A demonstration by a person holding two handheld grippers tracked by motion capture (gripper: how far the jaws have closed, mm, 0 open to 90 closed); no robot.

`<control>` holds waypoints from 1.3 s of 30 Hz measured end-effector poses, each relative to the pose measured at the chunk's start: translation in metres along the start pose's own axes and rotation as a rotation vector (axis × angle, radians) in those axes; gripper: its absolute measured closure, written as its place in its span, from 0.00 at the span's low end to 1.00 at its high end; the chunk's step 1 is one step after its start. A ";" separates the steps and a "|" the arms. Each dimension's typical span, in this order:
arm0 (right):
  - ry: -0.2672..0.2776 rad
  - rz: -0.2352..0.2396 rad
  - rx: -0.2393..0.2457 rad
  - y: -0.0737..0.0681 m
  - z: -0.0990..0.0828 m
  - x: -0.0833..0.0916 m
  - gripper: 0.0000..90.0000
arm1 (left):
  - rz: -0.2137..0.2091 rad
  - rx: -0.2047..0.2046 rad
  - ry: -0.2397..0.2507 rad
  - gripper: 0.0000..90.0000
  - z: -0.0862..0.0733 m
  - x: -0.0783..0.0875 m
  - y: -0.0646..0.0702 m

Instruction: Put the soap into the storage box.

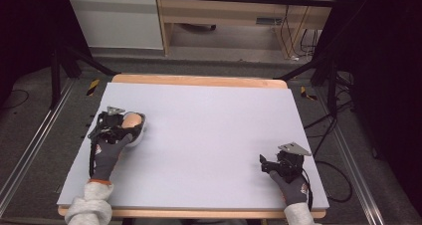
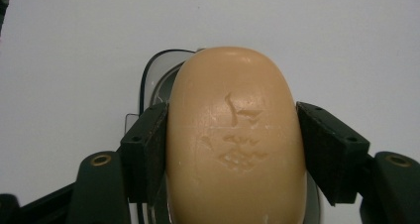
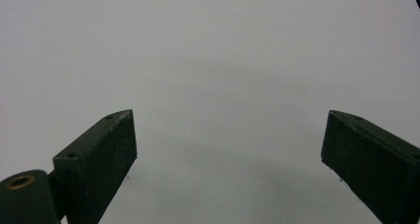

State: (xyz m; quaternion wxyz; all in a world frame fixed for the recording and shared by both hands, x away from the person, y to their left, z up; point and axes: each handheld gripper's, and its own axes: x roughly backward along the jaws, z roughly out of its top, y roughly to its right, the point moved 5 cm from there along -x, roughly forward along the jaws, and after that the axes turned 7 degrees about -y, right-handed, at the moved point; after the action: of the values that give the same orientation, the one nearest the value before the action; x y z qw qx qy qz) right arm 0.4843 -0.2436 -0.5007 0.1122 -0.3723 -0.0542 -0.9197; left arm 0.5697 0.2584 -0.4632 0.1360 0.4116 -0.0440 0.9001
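On the left side of the worktop (image 1: 209,135), the left claw (image 1: 130,129) is closed on a tan oval soap bar (image 1: 131,120). From the left gripper view, both black pads press against the long sides of the soap bar (image 2: 235,140), one on each side, with no gap visible at either contact face. The upper face of the bar carries a shallow embossed mark, too worn to read. Beneath the bar sits a clear soap dish (image 2: 156,80) with a dark rim, whose far edge shows past the rounded end of the bar; whether the bar rests in the dish or is raised just off it cannot be determined. In the high view the dish (image 1: 142,134) appears as a pale shape directly under and beside the bar, near the left edge of the grey surface. The left hand (image 1: 110,150), in a grey glove, holds the gripper from behind. At the near right corner of the worktop, the right claw (image 1: 263,163) is held by the gloved right hand (image 1: 292,185), well apart from the soap. From the right gripper view, the right claw (image 3: 228,149) is spread wide, with bare grey surface between the two pads.
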 end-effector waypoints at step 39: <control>0.001 -0.002 -0.011 0.003 -0.001 0.001 0.08 | -0.083 -0.044 0.094 0.35 -0.004 0.030 0.025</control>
State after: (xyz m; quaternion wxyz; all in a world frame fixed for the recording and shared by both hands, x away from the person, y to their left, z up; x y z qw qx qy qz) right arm 0.4833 -0.2465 -0.5003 0.1091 -0.3724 -0.0497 -0.9203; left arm 0.5412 0.2413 -0.4427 0.1843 0.3671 -0.0401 0.9109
